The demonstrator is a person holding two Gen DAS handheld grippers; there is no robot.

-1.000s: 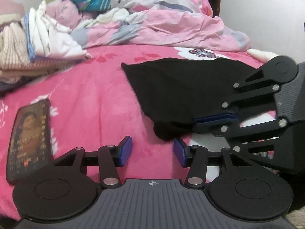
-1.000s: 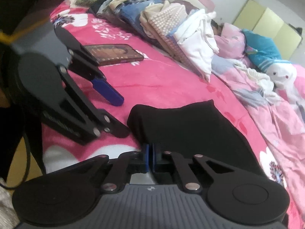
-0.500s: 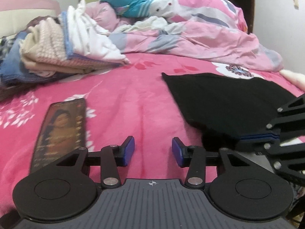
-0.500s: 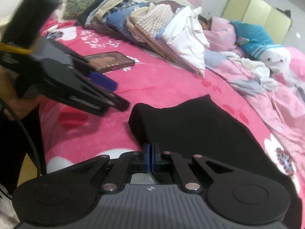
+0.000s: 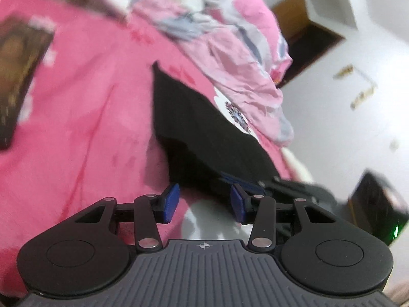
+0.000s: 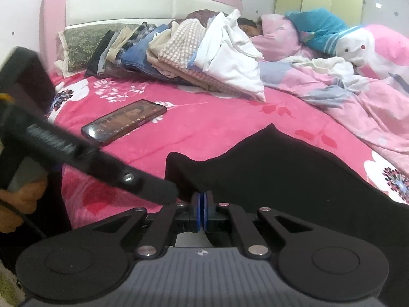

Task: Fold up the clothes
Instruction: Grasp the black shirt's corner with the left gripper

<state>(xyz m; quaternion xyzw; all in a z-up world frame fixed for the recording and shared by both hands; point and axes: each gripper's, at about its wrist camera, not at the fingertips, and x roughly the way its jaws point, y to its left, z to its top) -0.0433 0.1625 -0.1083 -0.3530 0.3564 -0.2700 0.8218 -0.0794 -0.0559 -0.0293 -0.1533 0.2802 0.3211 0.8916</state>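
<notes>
Black cloth: the black garment (image 6: pixel 281 179) is lying flat on the pink bed (image 6: pixel 204 122), near its front edge.
Right gripper: the right gripper (image 6: pixel 203 211) is pinching the near edge of the cloth, pads tight together.
Left gripper: the left gripper (image 5: pixel 204 202) is standing partly open, holding nothing, just beside the cloth's corner.
Doing it well: I think both should be gripping corners evenly before lifting.
Containers: none are showing; folded clothes (image 6: pixel 179 51) are stacking by the headboard, near a phone (image 6: pixel 122 121).
</notes>
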